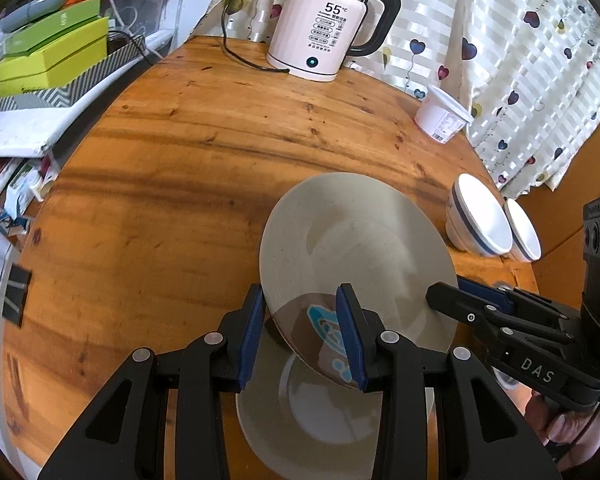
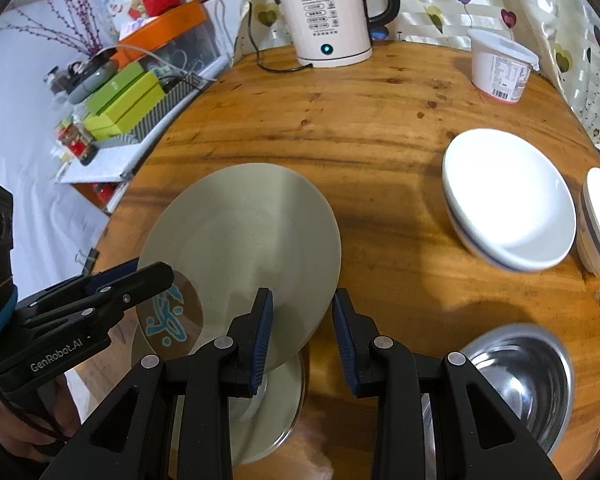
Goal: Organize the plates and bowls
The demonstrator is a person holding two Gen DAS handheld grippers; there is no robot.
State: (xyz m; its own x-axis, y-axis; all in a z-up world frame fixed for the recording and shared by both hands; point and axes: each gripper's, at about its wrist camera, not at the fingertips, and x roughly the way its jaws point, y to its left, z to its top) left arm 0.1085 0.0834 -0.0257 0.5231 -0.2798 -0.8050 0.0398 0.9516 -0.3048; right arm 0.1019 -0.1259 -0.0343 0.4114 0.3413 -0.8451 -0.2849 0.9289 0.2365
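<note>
A grey plate (image 1: 360, 248) (image 2: 240, 232) with a brown patch and teal mark hangs tilted above the round wooden table (image 1: 180, 168). My left gripper (image 1: 300, 336) is shut on its near-left rim, one pad over and one under. In the right wrist view, my right gripper (image 2: 304, 336) is shut on the plate's right rim; the left wrist view shows it from the side (image 1: 440, 296). A second grey plate (image 1: 320, 412) (image 2: 268, 412) lies on the table beneath. Two white bowls with a blue stripe (image 1: 480, 220) (image 2: 508, 200) stand to the right.
A steel bowl (image 2: 528, 376) sits near the table's front right. A white kettle (image 1: 320, 32) and a white tub (image 2: 500, 68) stand at the back edge by a curtain. Green boxes (image 1: 48, 56) and clutter fill a shelf to the left.
</note>
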